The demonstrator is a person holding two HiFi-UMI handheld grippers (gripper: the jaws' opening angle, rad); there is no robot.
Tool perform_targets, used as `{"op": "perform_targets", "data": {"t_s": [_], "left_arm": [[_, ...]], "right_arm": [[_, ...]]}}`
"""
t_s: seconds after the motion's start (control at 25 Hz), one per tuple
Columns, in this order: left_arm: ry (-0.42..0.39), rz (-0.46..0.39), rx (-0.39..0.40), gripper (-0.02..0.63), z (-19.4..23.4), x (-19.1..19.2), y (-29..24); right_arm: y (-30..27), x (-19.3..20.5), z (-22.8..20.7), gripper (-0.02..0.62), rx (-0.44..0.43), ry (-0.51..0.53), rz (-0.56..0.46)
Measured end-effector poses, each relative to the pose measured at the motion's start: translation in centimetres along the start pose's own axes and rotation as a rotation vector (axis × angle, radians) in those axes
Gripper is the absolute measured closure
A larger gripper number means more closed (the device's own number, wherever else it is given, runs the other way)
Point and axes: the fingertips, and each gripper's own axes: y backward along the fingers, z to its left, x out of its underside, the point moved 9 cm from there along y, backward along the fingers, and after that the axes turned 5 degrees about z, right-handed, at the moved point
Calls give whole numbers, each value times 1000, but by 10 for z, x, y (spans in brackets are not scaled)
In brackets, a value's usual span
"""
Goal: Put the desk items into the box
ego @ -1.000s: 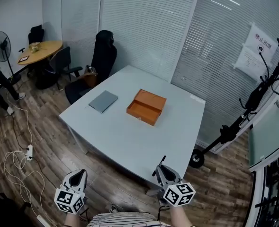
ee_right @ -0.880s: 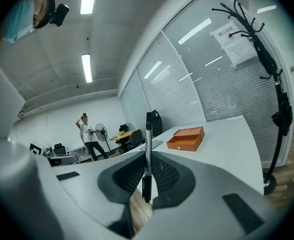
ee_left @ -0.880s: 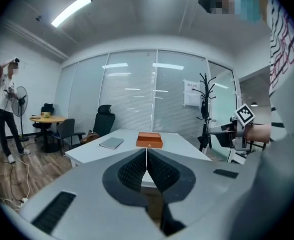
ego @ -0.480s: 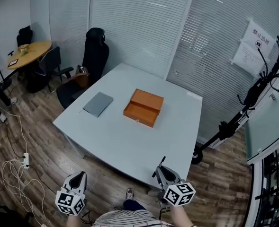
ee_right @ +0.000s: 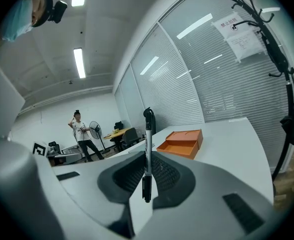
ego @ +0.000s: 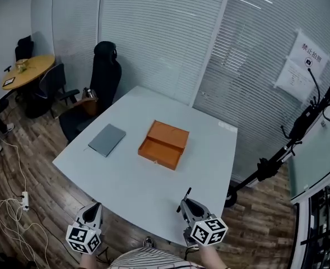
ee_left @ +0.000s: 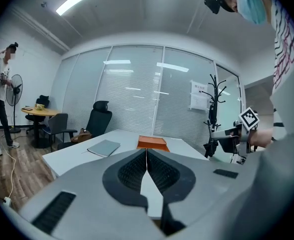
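Note:
An open orange box [ego: 163,144] lies at the middle of the white table [ego: 125,178], with a grey notebook [ego: 106,139] to its left. Both show ahead in the left gripper view, the orange box [ee_left: 151,143] and the notebook [ee_left: 104,147]. My left gripper [ego: 95,207] hangs below the table's near edge; the left gripper [ee_left: 147,154] is shut with nothing in it. My right gripper [ego: 183,202] hovers at the table's near edge, and the right gripper [ee_right: 147,156] is shut on a black and white pen [ee_right: 147,149] standing upright. The orange box [ee_right: 182,143] lies ahead of it.
A black office chair [ego: 100,77] stands at the table's far left corner. A round wooden table [ego: 27,70] with chairs is further left. A black coat stand [ego: 310,116] is on the right. Cables [ego: 10,206] lie on the floor. A person [ee_right: 82,134] stands by a fan [ee_right: 94,130].
The view has closed in on the table, whose near edge now reaches my grippers. Both grippers keep their places low in the view, and the pen stays in the right one.

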Motion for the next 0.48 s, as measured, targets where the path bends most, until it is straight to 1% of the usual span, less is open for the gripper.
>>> {"op": "perform_targets", "data": {"t_s": [0.28, 0.48], "left_arm": [[-28, 15, 45, 581, -6, -21, -68], [-61, 38, 126, 581, -10, -28, -110]], "right_arm": [[-32, -28, -38, 538, 0, 8, 8], [-53, -39, -55, 538, 24, 15, 14]]}}
